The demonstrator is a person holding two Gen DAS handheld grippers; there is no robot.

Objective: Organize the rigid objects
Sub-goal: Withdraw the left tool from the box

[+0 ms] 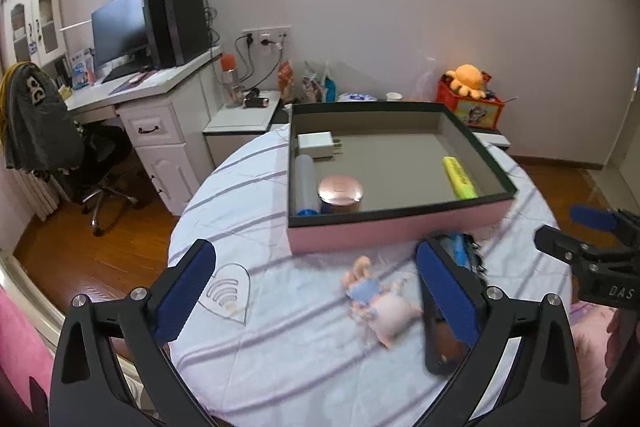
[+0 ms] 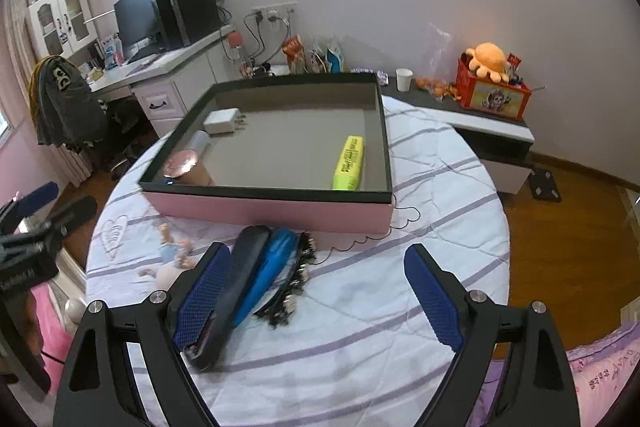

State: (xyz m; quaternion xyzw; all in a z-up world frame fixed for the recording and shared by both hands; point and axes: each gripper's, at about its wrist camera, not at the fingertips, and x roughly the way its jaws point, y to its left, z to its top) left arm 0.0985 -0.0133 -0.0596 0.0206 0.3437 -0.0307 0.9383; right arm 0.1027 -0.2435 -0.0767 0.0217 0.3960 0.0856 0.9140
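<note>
Two claws were mine, and both were empty: my left gripper (image 1: 316,291) stood spread wide over the striped sheet (image 1: 304,359), nothing between its pads, and my right gripper (image 2: 316,291) gaped as well, its left pad just beside a dark case (image 2: 236,283) without pinching it. Nearest me lay what was left to sort: that dark case, a blue case (image 2: 268,267) touching it, and a black spiky thing (image 2: 298,279) I could not make out, perhaps a hair clip. A small doll (image 1: 376,303) lay close by; being soft, it likely stayed out. Beyond them sat the pink box (image 1: 400,227), already holding a yellow highlighter (image 1: 460,177), a round pink tin (image 1: 341,189), a clear tube (image 1: 306,183) and, farthest back, a white charger (image 1: 316,145). I judged the job a little over half done.
</note>
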